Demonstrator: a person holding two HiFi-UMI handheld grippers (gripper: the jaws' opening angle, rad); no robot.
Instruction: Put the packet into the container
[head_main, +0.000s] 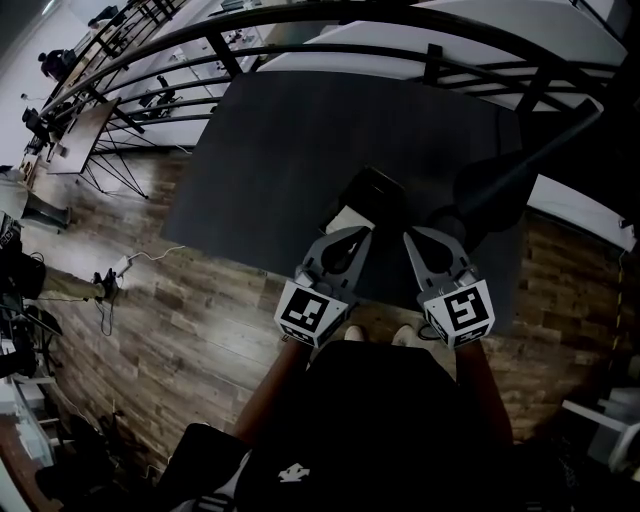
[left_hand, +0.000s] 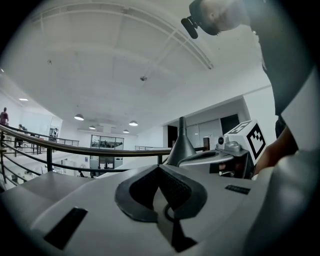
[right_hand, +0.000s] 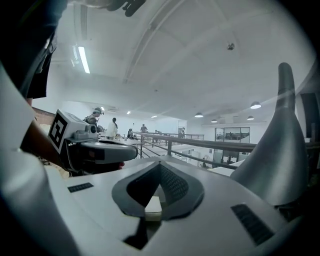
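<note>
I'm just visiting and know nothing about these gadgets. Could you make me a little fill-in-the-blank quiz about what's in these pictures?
1. The left gripper and the right gripper both have their jaws ___.
2. Each gripper carries a cube patterned in black and ___.
3. The floor beside the dark table is made of ___.

Missing words: shut; white; wood.

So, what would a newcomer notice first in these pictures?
First, the grey left gripper and right gripper, both bearing black-and-white square markers, side by side with closed fingers at the head view's centre. Beyond them lies a large dark rectangular table, with a curved black metal railing along its far side.
</note>
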